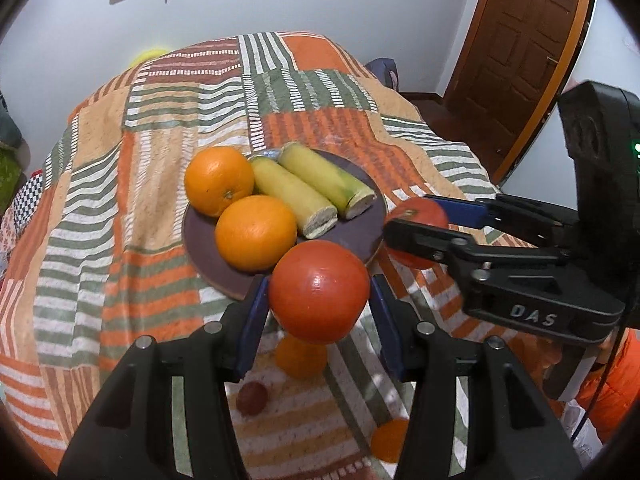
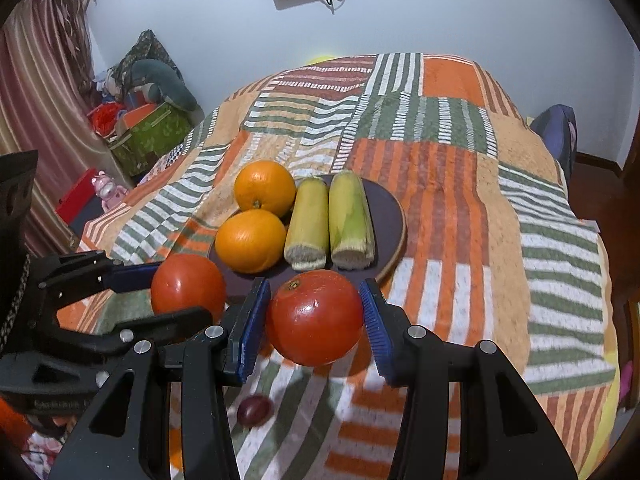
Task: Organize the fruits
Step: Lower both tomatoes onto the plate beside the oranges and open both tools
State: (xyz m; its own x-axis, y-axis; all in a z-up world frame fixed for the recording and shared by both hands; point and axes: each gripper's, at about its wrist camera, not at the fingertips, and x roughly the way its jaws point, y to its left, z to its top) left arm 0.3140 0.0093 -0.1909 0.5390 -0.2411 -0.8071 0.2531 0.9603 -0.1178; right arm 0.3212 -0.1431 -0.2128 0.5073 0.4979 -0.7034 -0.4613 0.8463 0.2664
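Note:
In the left wrist view my left gripper [image 1: 319, 285] is shut on a red tomato [image 1: 319, 296], held above the bedspread just in front of the dark round plate [image 1: 360, 236]. On the plate lie two oranges [image 1: 219, 180] and two husked corn pieces [image 1: 294, 196]. To the right, my right gripper [image 1: 410, 213] is shut on a second tomato [image 1: 420, 210] beside the plate's rim. The right wrist view shows that second tomato [image 2: 315, 320] between the blue pads of the right gripper [image 2: 314, 286]. At its left the left gripper [image 2: 182, 291] holds the other tomato [image 2: 188, 284] near the plate [image 2: 390, 216].
A small dark red fruit [image 1: 252, 398] and two small orange fruits [image 1: 300, 356] lie on the striped bedspread [image 1: 120, 200] below the grippers. Boxes and clutter [image 2: 148, 132] stand beside the bed at left, and a wooden door [image 1: 520, 40] is at right.

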